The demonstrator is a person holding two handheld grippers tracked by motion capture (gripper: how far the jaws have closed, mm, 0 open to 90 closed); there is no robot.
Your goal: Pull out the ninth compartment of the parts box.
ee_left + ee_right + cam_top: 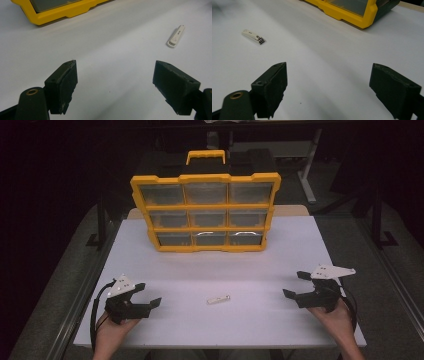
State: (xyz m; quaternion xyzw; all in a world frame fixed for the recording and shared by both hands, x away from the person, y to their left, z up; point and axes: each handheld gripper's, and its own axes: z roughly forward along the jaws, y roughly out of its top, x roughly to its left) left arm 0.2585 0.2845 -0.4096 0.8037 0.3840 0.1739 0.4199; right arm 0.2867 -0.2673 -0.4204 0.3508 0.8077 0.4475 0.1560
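A small white USB stick [218,299] lies flat on the white table [220,270], near the front and between my two grippers. In the left gripper view the stick [176,36] sits far off to the upper right; in the right gripper view the stick [253,36] is at the upper left. My left gripper [149,295] rests at the front left, open, nothing between its jaws [115,82]. At the front right my right gripper [295,285] is open too, empty [328,86]. A yellow drawer organizer [206,210] stands upright at the back middle.
The organizer has a yellow carry handle [205,156] on top and three rows of clear drawers. Its lower corner shows in the left gripper view [50,15] and the right gripper view [359,17]. Dark floor and table legs surround the table.
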